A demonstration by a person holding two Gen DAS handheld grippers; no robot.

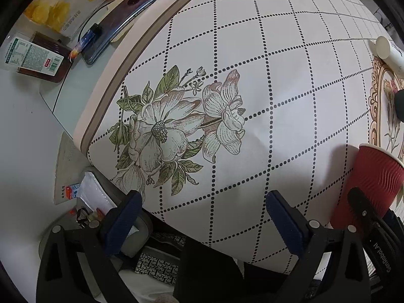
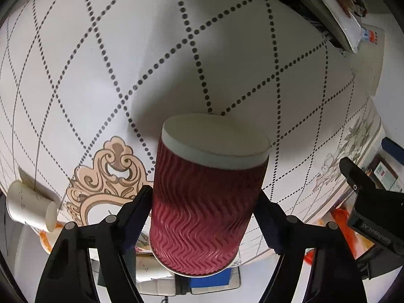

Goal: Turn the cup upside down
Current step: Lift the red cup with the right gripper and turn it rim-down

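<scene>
Your right gripper fingers clamp the red cup, base up, above the tabletop. Mid-flip; next, lower it rim-down. Left gripper fingers spread, empty.

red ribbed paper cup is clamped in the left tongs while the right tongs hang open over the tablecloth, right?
Sides are swapped. The right wrist view shows the red ribbed paper cup clamped in the right tongs; the left tongs hang open over the dotted white tablecloth, as the left wrist view shows.

Home dining spot, floral tablecloth, snack packets, phone on side counter
</scene>
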